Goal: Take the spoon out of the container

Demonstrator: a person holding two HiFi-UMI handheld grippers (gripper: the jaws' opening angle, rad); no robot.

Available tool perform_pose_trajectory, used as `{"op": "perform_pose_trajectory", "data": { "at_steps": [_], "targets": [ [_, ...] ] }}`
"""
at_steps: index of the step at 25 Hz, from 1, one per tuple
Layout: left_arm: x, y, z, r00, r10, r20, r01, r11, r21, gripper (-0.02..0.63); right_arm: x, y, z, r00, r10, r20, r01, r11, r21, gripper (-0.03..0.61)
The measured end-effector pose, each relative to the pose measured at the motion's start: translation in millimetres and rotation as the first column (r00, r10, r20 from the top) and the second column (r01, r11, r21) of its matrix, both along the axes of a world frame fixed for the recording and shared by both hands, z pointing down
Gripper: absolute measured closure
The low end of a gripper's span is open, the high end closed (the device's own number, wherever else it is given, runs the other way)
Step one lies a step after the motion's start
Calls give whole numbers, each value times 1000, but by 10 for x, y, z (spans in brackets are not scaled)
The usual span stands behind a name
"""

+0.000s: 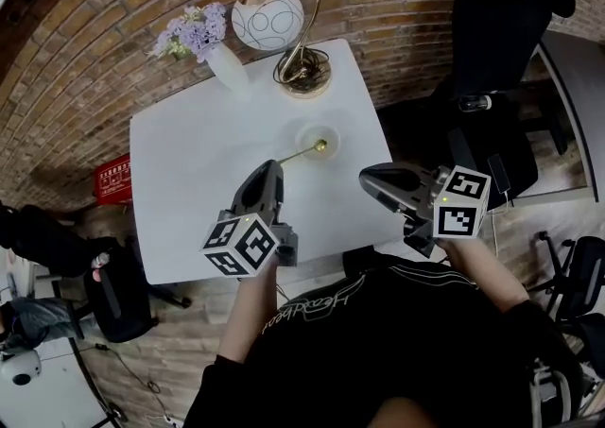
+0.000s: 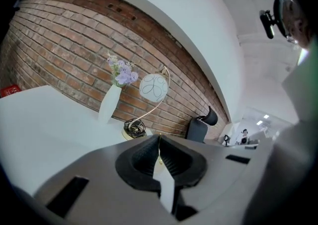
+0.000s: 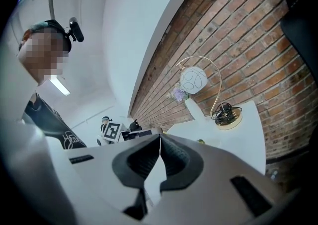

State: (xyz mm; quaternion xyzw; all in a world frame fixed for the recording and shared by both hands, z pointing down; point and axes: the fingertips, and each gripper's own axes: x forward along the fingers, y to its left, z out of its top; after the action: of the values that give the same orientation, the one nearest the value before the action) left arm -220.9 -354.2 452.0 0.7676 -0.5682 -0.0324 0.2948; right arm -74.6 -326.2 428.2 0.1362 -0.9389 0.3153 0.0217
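Note:
A small white round container (image 1: pixel 317 136) stands near the middle of the white table (image 1: pixel 189 199). A thin gold spoon (image 1: pixel 301 153) leans out of it, its far end on the rim and its handle running down-left. My left gripper (image 1: pixel 272 165) is at the handle's tip, shut on the spoon. In the left gripper view a gold sliver of the spoon (image 2: pixel 159 152) shows in the slit between the closed jaws of the left gripper (image 2: pixel 159 138). My right gripper (image 1: pixel 365 179) hangs off the table's right front corner. The right gripper (image 3: pixel 159 138) is shut with nothing in it.
A white vase of purple flowers (image 1: pixel 219 56) and a gold-based lamp with a white globe (image 1: pixel 301 72) stand at the table's far edge by the brick wall. A black office chair (image 1: pixel 492 48) is to the right. A red box (image 1: pixel 113 177) sits on the floor at the left.

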Motion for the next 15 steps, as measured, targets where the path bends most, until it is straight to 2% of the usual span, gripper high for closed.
{"op": "perform_pose_trajectory", "data": {
  "at_steps": [6, 15],
  "targets": [
    [94, 397, -394, 999, 41, 11, -42, 997, 70, 606, -29, 250, -170, 1000, -3, 5, 3, 999, 49, 581],
    [293, 1014, -674, 990, 102, 94, -113, 987, 113, 606, 74, 604, -349, 1000, 29, 9, -30, 993, 114, 581]
  ]
}}
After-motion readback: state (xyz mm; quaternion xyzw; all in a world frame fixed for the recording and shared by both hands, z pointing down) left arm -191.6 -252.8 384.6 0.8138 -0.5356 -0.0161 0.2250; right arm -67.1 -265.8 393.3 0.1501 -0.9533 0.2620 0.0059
